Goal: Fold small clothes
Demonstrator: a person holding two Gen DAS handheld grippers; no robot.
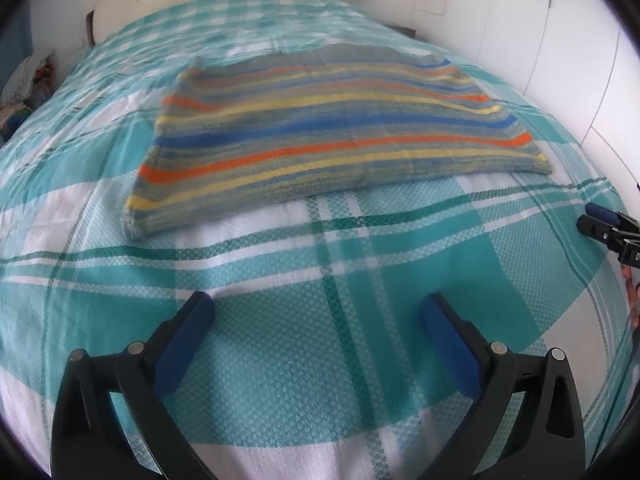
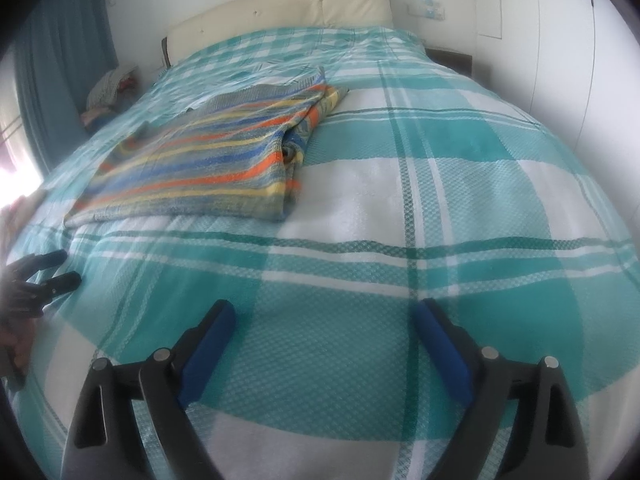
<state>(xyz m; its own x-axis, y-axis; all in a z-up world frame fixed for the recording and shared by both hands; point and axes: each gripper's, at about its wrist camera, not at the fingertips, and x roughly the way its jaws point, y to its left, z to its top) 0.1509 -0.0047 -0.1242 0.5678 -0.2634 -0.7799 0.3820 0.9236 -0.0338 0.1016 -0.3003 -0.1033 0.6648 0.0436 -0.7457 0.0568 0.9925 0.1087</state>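
Striped knit: the garment (image 1: pixel 320 128) lies on the bed, already folded into a flat, wide packet; it is well ahead of both grippers and touches neither.
Bedspread: teal and white check cloth (image 1: pixel 280 280), a little wavy, covers the whole bed under the garment.
Left gripper: (image 1: pixel 316 312) fingers spread wide, nothing between them, only bedspread below.
Right gripper: (image 2: pixel 324 316) fingers also wide apart and empty, over bare bedspread, to the right of the garment.
Loose side: in the right wrist view the right end (image 2: pixel 296 148) of the packet shows open layers and a dark gap, so the layers there are not pressed flat.
Risk, layers: I think a grasp at that end may take only the top layer, and the packet would then open instead of folding.
Risk, bedspread: the fingers point down at soft cloth; if they close too low they may pinch the bedspread with the knit and drag both.
Risk, shape: the far edge (image 1: pixel 312 56) looks uneven, so one more fold may come out crooked.
Risk, slip: knit is soft and stretchy; a pull from one corner only may skew the stripes.
Stage: my judgement is that one fold is done and the hands are free for the next.
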